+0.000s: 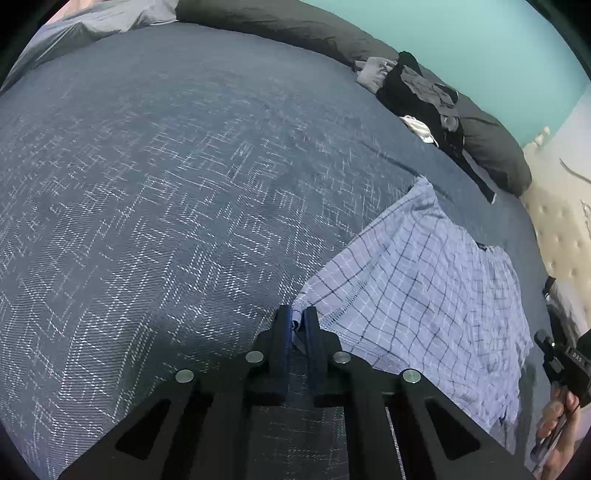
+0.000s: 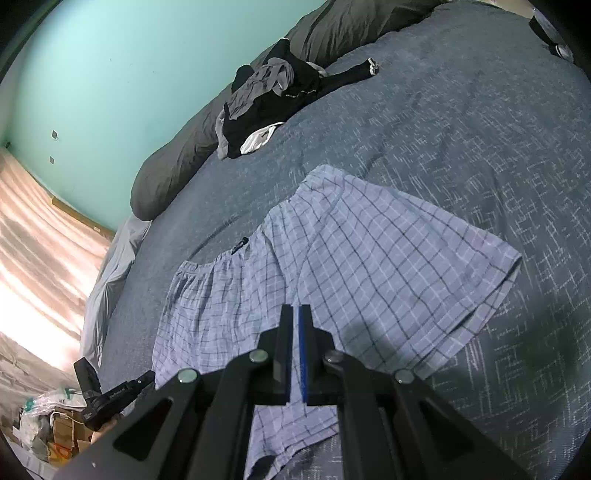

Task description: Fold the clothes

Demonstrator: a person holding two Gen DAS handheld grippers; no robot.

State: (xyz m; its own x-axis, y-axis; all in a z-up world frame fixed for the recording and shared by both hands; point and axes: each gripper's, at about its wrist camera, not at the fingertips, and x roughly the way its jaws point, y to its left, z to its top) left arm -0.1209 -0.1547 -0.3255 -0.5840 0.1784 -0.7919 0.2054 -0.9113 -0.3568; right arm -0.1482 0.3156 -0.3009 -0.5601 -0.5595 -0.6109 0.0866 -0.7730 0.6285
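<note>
A pair of light blue plaid boxer shorts (image 1: 424,280) lies spread on the dark blue patterned bedspread (image 1: 166,184). My left gripper (image 1: 298,317) is shut on a corner of the shorts at their near left edge. In the right wrist view the shorts (image 2: 369,258) lie flat with one leg folded over. My right gripper (image 2: 295,314) is shut with its fingers together, low over the middle of the shorts; I cannot tell whether it pinches cloth. The right gripper's body shows at the left wrist view's right edge (image 1: 565,365).
A heap of black, grey and white clothes (image 1: 421,96) lies at the far side of the bed, also in the right wrist view (image 2: 266,103). Dark grey pillows (image 1: 295,26) line the teal wall (image 2: 110,74). A cream tufted headboard (image 1: 565,221) stands on the right. Clutter sits on the floor (image 2: 44,424).
</note>
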